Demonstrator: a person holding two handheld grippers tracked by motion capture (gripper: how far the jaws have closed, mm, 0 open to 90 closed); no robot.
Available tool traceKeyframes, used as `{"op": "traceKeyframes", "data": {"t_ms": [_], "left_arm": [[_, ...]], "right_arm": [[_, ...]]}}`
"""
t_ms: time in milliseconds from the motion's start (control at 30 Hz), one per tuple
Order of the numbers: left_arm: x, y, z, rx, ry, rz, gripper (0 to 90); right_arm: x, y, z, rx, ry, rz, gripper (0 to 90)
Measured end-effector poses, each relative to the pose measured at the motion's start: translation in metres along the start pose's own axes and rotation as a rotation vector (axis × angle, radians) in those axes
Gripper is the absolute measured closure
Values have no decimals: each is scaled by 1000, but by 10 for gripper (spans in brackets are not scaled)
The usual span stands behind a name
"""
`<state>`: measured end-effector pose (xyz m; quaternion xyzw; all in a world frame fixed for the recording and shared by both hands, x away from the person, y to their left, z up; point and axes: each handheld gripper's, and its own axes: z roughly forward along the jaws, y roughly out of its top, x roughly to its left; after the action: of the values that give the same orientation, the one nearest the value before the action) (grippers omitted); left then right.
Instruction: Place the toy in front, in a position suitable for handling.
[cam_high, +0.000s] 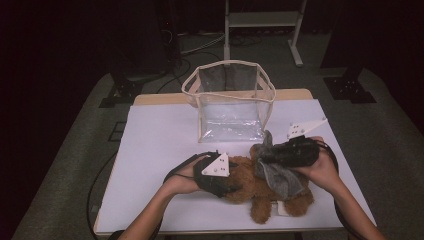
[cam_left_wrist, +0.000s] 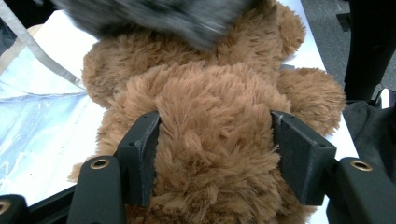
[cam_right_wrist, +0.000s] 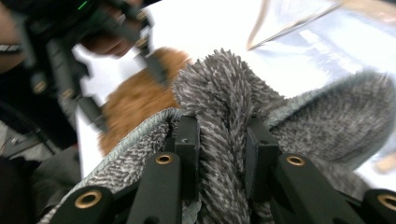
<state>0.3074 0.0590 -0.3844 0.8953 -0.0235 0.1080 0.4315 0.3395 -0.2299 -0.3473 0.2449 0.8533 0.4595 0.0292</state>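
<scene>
Teddy bear (cam_high: 255, 187), brown and plush, lies on the white surface (cam_high: 160, 145) in front of the clear bag (cam_high: 230, 100), nearer the person than the bag and a little to its right as the high view shows it. Its long axis runs roughly across the surface, slanting towards the near edge: the end at the left gripper (cam_high: 220, 175) sits left of the bag's middle, and two rounded limbs point towards the near right, close to the surface's front edge. Which end is the head I cannot tell.

In the left gripper view the left gripper (cam_left_wrist: 215, 154) has its jaws set on either side of a thick part of the bear (cam_left_wrist: 210, 140), the fur bulging between them and both pads pressed into it.

Grey fleece cloth (cam_high: 280, 172) is draped over the bear's right part, away from the bag's front wall. In the right gripper view the right gripper (cam_right_wrist: 219, 154) has its jaws drawn narrow on a gathered fold of that cloth (cam_right_wrist: 224, 107), which stands up between them; in the high view this gripper (cam_high: 295, 150) lies just right of the bag's near right corner.

Open room: the surface left of the bag and in front of its left half is bare. Between the bag's front wall and the bear there is a narrow free strip. The bag stands upright at the surface's far edge, its mouth open upward.
</scene>
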Motion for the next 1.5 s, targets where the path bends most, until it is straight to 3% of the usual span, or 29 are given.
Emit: {"op": "traceKeyframes", "data": {"t_ms": [67, 200, 267, 367, 433, 500, 600, 767, 833, 967, 1067, 1100, 1200, 1233, 1433, 1500], "left_arm": [[-1, -1, -1, -2, 0, 4, 366], [-1, -3, -3, -16, -1, -1, 358], [1, -2, -5, -22, -3, -6, 269], [4, 0, -11, -43, -5, -41, 194], [5, 2, -14, -48, 14, -37, 165], [7, 2, -16, -48, 21, -63, 115], [8, -2, -14, -43, 2, -101, 102], [7, -12, -3, -46, -79, -185, 93], [6, -13, 3, -29, -117, -198, 75], [3, -12, 12, -3, -122, -176, 46], [2, -10, 9, 1, -87, -133, 207], [1, -9, 7, 4, -70, -109, 314], [3, -3, 2, 29, -21, -54, 361], [8, 2, -3, 55, 19, -16, 395], [22, 10, -20, 115, 89, 36, 410], [25, 6, -29, 120, 99, 27, 410]], "right_arm": [[-13, 2, 0, 4, -8, 19, 704], [-13, -7, 11, 56, 13, 30, 704], [-8, -16, 18, 64, 24, 33, 705], [1, -25, 14, 32, 21, 34, 707], [6, -30, 11, 21, 25, 30, 708], [16, -34, 9, 13, 30, 8, 708], [22, -36, 8, 12, 24, -10, 708], [27, -43, 5, -4, 35, -18, 708], [29, -46, 4, -12, 44, -13, 708], [32, -48, 3, -16, 41, -15, 708], [32, -50, 2, -27, 40, -9, 708], [31, -51, 2, -46, 38, 4, 708], [30, -50, 2, -73, 31, 15, 705], [29, -48, 2, -93, 8, 20, 703], [23, -34, 12, -115, 1, 19, 706], [23, -30, 19, -119, 14, 17, 706]]}}
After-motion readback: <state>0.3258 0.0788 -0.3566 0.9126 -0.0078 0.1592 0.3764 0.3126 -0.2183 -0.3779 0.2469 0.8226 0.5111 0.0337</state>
